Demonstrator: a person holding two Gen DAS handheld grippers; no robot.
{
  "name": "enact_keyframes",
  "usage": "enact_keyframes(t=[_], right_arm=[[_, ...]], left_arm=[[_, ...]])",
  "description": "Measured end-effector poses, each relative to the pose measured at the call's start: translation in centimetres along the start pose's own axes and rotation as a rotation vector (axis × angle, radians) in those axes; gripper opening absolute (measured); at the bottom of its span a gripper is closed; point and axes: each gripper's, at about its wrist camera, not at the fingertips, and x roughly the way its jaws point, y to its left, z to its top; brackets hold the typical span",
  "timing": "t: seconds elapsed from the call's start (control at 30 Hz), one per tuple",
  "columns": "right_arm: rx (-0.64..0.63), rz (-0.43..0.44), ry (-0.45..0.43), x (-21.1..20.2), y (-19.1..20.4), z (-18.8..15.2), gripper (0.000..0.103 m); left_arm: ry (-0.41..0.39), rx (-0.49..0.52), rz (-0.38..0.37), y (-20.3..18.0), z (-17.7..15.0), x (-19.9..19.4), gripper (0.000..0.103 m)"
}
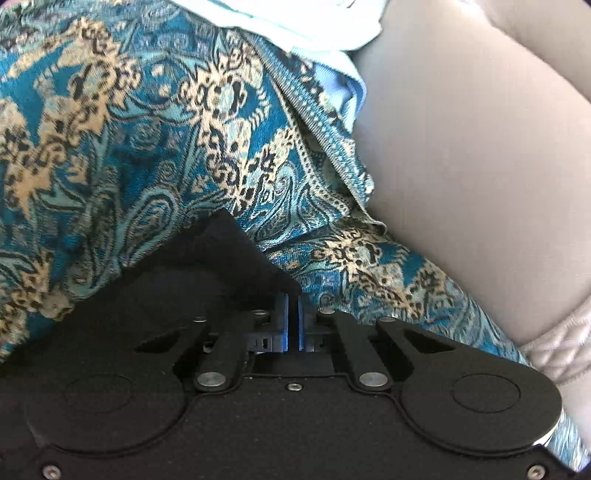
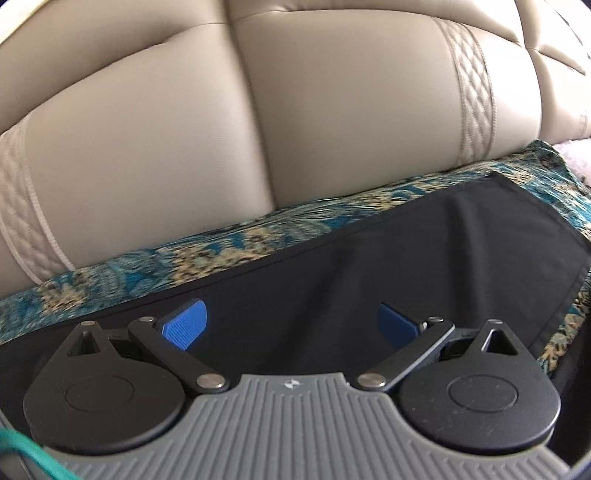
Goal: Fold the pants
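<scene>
The black pants (image 2: pixel 424 251) lie flat on a teal and gold patterned cloth (image 2: pixel 229 240) over a beige sofa seat. In the right wrist view my right gripper (image 2: pixel 291 325) is open, its blue fingers (image 2: pixel 184 325) spread just above the black fabric. In the left wrist view my left gripper (image 1: pixel 293 325) is shut on a corner of the black pants (image 1: pixel 221 266), which drapes over the left finger and hides it. The blue pads (image 1: pixel 282 321) are pressed almost together.
The patterned cloth (image 1: pixel 110 147) covers most of the left wrist view. A light blue garment (image 1: pixel 295 22) lies at its far edge. The beige leather sofa back (image 2: pixel 295 110) with quilted seams (image 2: pixel 476 96) rises behind the pants.
</scene>
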Motion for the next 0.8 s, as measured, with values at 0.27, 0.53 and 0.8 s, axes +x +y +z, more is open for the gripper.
enact_keyframes(t=[0.27,0.53,0.8], right_arm=[[-0.004,0.161,0.027,-2.8,3.7,-1.4,0.103],[0.064,0.455,0.167,-4.3,9.1,-3.8,0.103],[0.157,0.641,0.351,-3.4,16.3,-7.6,0.090]], left_arm=[[-0.068,0.073,-0.116,3.0,-0.4,-5.2,0.005],[-0.082,0.095,-0.210,7.4,-2.3,-9.8,0.004],[-0.080,0.097,-0.259,9.1,-3.5,-10.9,0.004]])
